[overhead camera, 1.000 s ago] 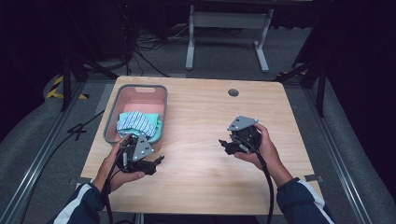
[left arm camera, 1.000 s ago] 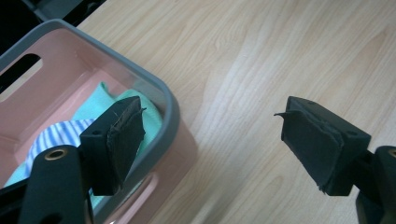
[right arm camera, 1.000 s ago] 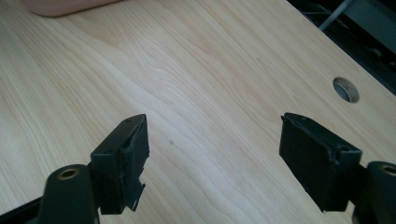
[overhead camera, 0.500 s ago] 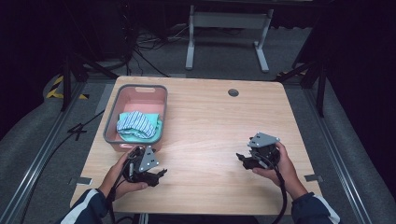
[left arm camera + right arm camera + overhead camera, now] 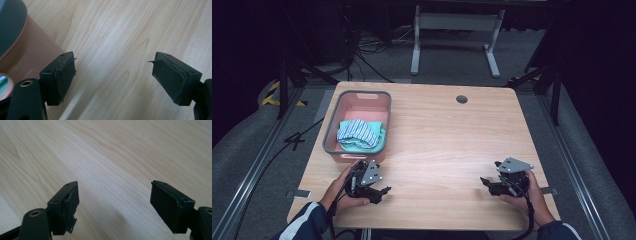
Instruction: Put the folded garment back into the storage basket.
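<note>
The striped cloth lies bundled on a teal piece inside the pink basket at the left of the tabletop; placement appears complete. The left gripper sits just before the basket, the right gripper well apart; both have fingers spread, empty. Nothing else loose appears left to collect.
</note>
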